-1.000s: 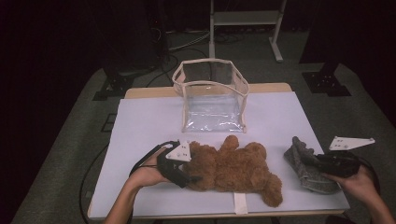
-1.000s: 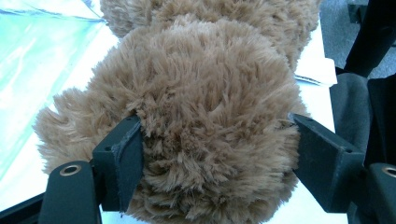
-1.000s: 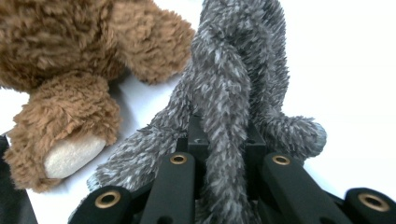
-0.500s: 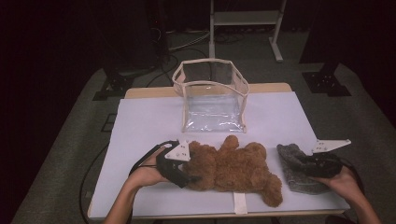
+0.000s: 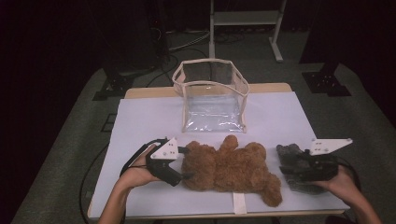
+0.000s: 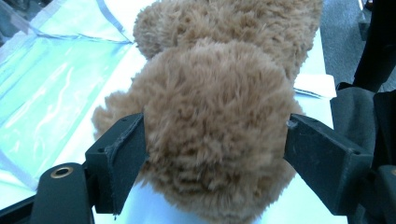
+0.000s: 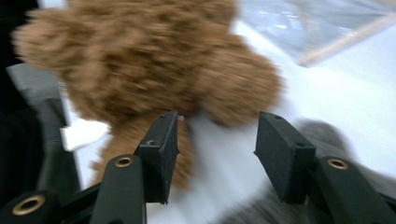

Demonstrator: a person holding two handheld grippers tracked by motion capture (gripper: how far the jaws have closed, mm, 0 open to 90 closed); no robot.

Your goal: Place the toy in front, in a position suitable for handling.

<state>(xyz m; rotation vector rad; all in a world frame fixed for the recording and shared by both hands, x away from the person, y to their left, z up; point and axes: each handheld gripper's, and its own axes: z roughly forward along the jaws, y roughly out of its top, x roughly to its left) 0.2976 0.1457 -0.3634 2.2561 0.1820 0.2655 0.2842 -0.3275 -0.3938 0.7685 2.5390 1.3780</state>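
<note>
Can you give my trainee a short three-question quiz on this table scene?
1. True or false: the left gripper has its jaws on either side of the brown teddy bear's head.
2. What lies under the right gripper: (a) dark grey cloth item, (b) bear's leg, (c) bag?
3. Which way up does the clear bag stand?

Key: 1 true. 2 a; its jaws have just been opening, with nothing between them. 3 upright, mouth open upward.

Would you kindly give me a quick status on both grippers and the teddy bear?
Left gripper straddling the teddy bear at its head. Right gripper jaws just opened, nothing between them, above the grey cloth. Clear bag stands open behind; nothing in the way.
</note>
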